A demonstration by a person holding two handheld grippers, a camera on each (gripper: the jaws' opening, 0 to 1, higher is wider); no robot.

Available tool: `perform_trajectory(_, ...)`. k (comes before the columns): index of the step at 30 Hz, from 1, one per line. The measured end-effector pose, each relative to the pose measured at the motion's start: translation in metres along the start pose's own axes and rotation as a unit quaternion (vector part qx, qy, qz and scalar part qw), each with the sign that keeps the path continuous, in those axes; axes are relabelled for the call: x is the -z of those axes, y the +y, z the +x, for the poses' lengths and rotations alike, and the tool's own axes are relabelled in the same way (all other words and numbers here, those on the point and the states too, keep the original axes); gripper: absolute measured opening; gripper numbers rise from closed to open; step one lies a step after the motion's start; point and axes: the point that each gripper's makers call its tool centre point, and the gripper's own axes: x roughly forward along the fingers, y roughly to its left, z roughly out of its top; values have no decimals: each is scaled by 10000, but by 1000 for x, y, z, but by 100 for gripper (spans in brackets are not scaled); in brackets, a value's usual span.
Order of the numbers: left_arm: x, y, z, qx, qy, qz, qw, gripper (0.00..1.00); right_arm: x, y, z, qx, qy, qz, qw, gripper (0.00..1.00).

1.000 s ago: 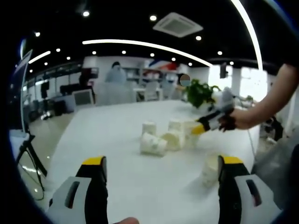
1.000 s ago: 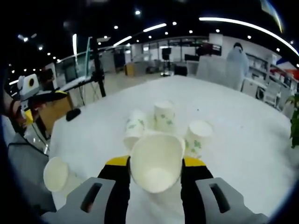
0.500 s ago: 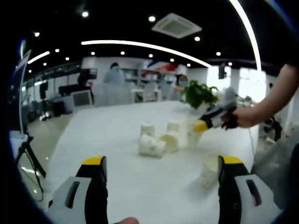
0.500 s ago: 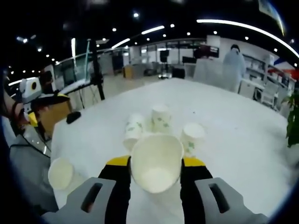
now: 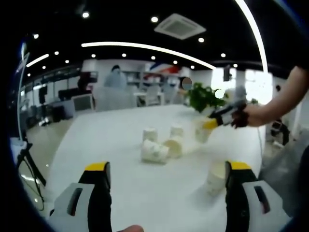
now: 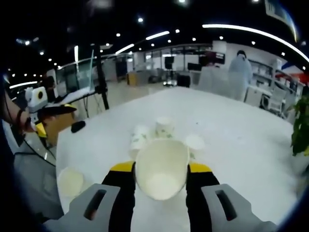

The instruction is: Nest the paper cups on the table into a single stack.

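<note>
White table (image 5: 120, 140) stretches out in a big bright office room, with round lights in the dark ceiling and a green plant (image 5: 203, 96) at the far end.

From the left gripper view, the left gripper (image 5: 166, 176) has its two yellow-tipped jaws spread wide apart, and nothing sits between them. One paper cup (image 5: 216, 178) stands upright on the table just beside the jaw on the right side of this view. Farther out, near the middle of the table, is a small bunch of cups. One cup (image 5: 154, 152) lies on its side, and another tipped cup (image 5: 173, 147) lies just beside it with its open mouth showing. Two more cups (image 5: 149, 134) stand behind them. Past the bunch, the right gripper (image 5: 210, 123) comes in from the right, held by a hand (image 5: 241, 116), and it lifts a cup (image 5: 202, 133) up above the table.

From the right gripper view, the right gripper (image 6: 160, 169) squeezes that cup (image 6: 161, 166) between its jaws, with the open mouth facing the camera. Below and beyond it, the cup bunch (image 6: 161, 133) sits on the table (image 6: 231, 140). A lone cup (image 6: 71, 181) stands near the table's edge, and the left gripper (image 6: 46, 108) shows at the left side of this view.
</note>
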Motion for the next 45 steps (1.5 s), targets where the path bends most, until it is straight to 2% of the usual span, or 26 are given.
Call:
perform_trajectory(11,0,0,2,80,-7,6,10000,97,-27,6,-19,-19,-278,-133,9995,37)
perform_trajectory(19,0,-1,3,101,-24,3,9999,97,-49,21,-33,-119,-536,-231,9982,37)
perform_trajectory(31,3,1,2,121,-16,-9,9999,97,-59,33,-51,-191,-670,-238,9973,36)
perform_trajectory(45,2,0,1,116,-34,-5,9999,97,-77,68,-59,-556,-824,-347,9944,36)
